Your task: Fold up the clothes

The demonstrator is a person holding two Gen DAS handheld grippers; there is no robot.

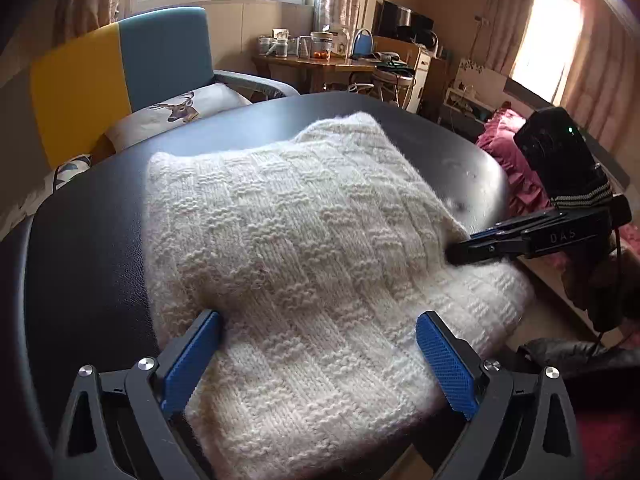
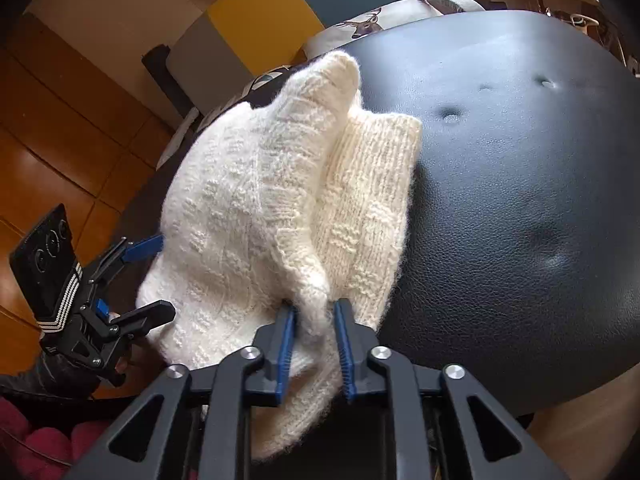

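A cream-white, chunky basket-weave knitted sweater (image 1: pixel 304 248) is seen lying in a thick folded bundle on the black padded leather surface (image 1: pixel 92 240), toward its near right edge, with one part hanging a little past that edge. In the left wrist view, the left gripper (image 1: pixel 320 344) is held low over the near end of the sweater, its blue-padded jaws spread wide, one on each side of the knit; nothing is pinched between them. At the right of that view, the right gripper (image 1: pixel 460 246) is seen side-on against the sweater's right edge. In the right wrist view, the right gripper (image 2: pixel 314 312) is shown with its jaws only narrowly parted, and a raised fold of the sweater (image 2: pixel 280 200) is caught between the blue pads (image 2: pixel 285 344), which are seen pressing on the wool from both sides. The left gripper (image 2: pixel 156 276) is seen at the far left there, wide apart at the sweater's edge. Beyond the surface, a blue and yellow armchair (image 1: pixel 120 68) with a deer-print cushion (image 1: pixel 176 108) is visible.
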